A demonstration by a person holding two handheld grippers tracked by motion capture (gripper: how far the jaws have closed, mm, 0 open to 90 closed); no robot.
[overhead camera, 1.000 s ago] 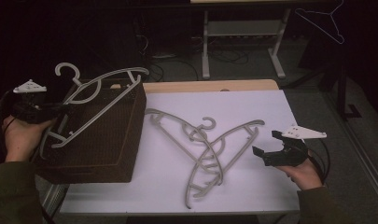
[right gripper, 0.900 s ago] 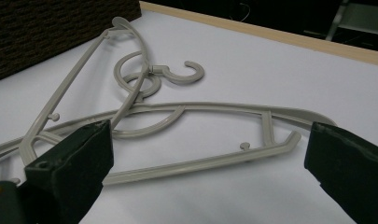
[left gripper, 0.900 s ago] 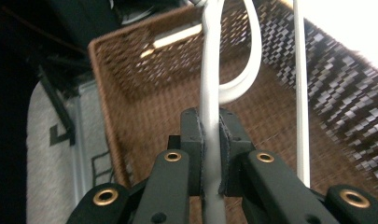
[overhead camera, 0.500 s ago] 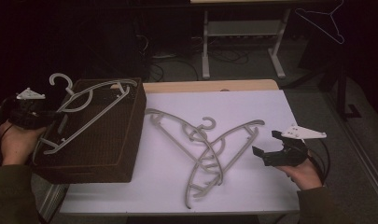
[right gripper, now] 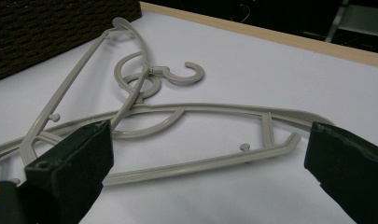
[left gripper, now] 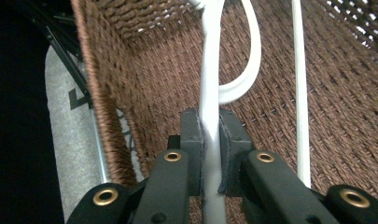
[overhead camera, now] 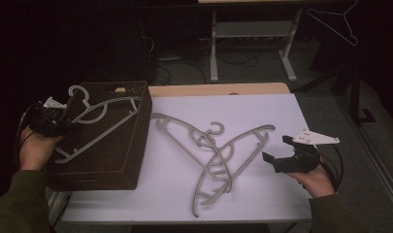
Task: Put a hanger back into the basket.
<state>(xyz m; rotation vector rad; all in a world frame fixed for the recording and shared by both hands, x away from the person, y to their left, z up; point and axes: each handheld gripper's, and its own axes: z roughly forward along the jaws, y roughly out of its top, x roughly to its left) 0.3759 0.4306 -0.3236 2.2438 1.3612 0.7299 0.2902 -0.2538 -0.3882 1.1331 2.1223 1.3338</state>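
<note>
My left gripper [left gripper: 210, 154] clamps a pale hanger [overhead camera: 104, 121] over the wicker basket [overhead camera: 131, 160]; my right gripper [overhead camera: 277, 154] gapes wide, empty, beside two crossed hangers [overhead camera: 218, 155].

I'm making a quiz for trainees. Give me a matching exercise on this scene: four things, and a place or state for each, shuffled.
Things:
1. brown woven wicker basket
2. pale plastic hanger over the basket
3. two crossed grey plastic hangers
4. right gripper

Places or states:
A. lying on the white tabletop
B. open, holding nothing
C. at the table's left end
D. clamped by the left gripper

Pairs: 1-C, 2-D, 3-A, 4-B
</note>
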